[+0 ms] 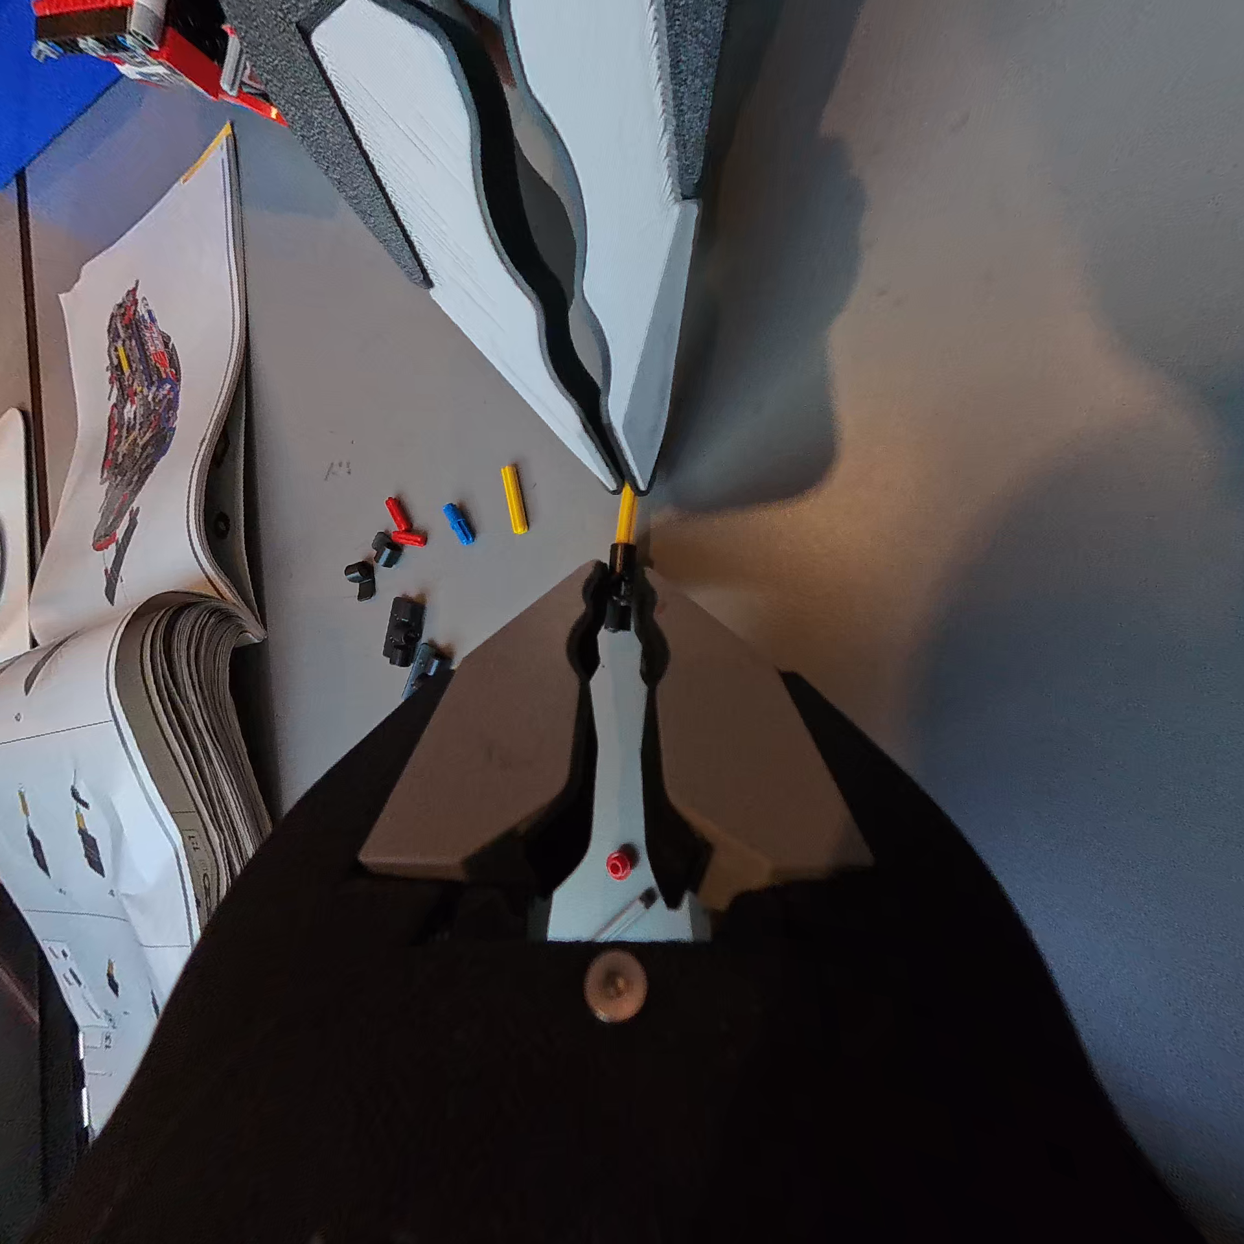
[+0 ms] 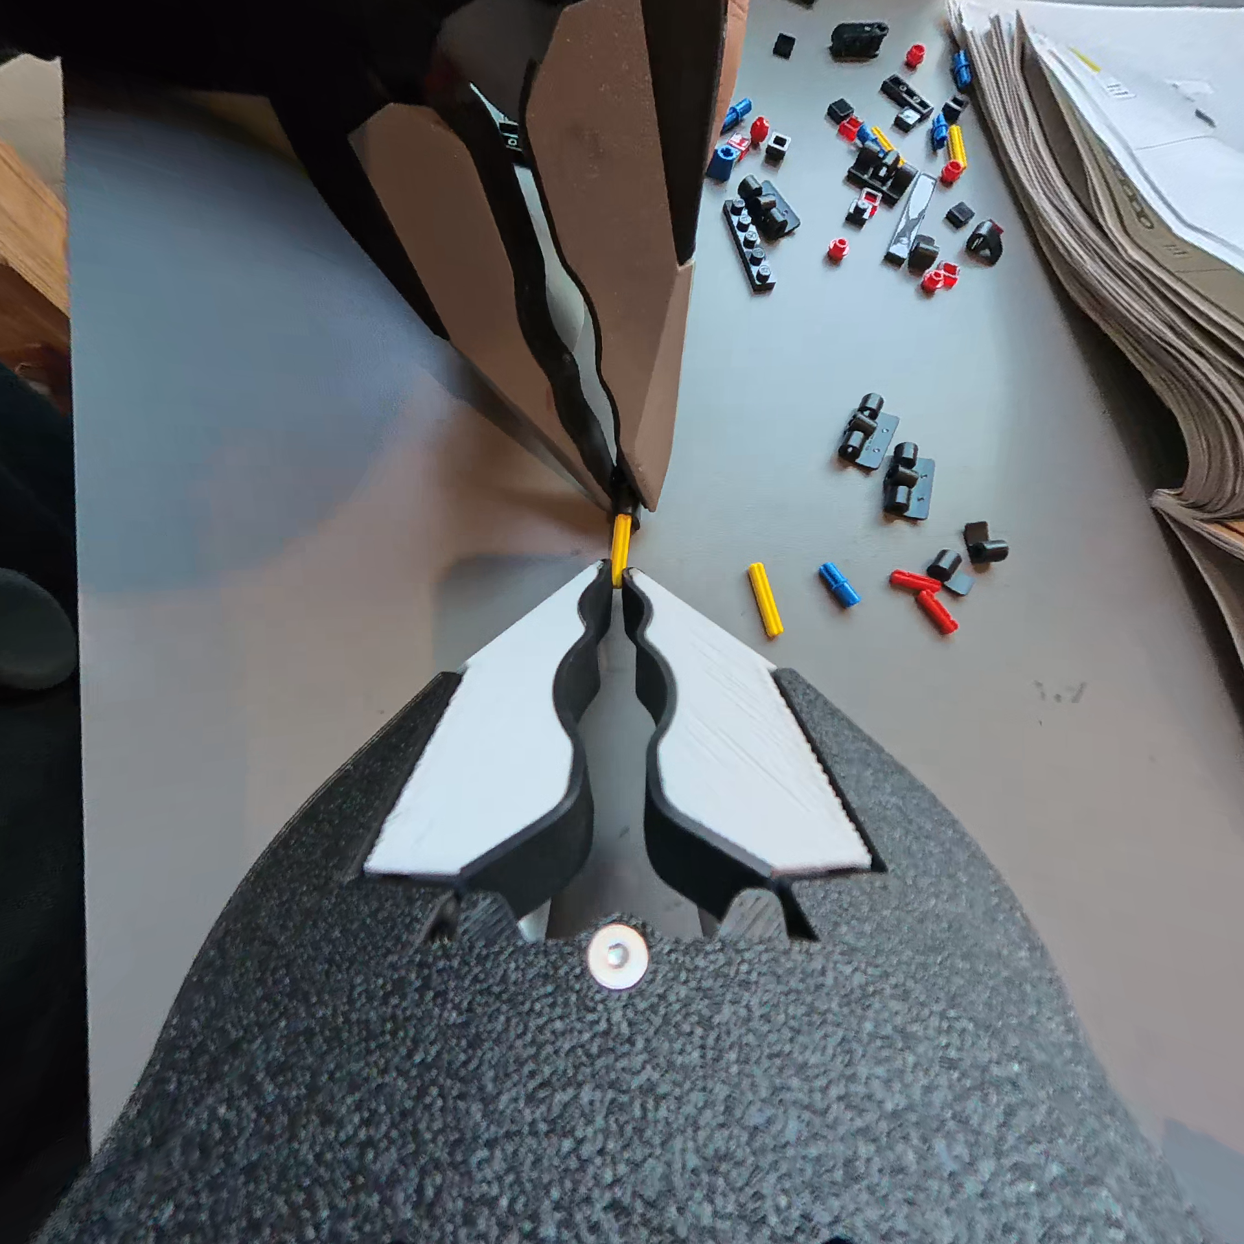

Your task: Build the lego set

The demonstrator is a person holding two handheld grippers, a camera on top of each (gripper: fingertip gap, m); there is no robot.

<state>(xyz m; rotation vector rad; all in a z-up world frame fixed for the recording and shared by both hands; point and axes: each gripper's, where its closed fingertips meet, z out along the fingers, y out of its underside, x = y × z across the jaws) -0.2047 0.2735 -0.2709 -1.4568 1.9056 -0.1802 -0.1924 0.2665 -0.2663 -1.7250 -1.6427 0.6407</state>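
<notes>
My left gripper (image 1: 620, 579), with brown fingers, is shut on a small black connector piece (image 1: 618, 592). My right gripper (image 2: 616, 572), with white fingers, is shut on a yellow axle (image 2: 620, 548). The two grippers meet tip to tip above the grey table, and the far end of the yellow axle (image 1: 627, 515) sits in the black connector (image 2: 625, 505). The right gripper also shows in the left wrist view (image 1: 629, 486), and the left gripper shows in the right wrist view (image 2: 629, 501).
Loose pieces lie on the table: a second yellow axle (image 2: 765, 599), a blue pin (image 2: 839, 584), red pins (image 2: 925, 599), black hinge plates (image 2: 887, 458) and a heap of small parts (image 2: 868, 161). An open instruction booklet (image 1: 141, 471) lies at the left. A partly built red model (image 1: 155, 47) stands far left. The grippers are tip to tip, or close to it. The left tips stand about 6 cm off the blue pin (image 2: 839, 584). It is also in sight in the left wrist view (image 1: 460, 527).
</notes>
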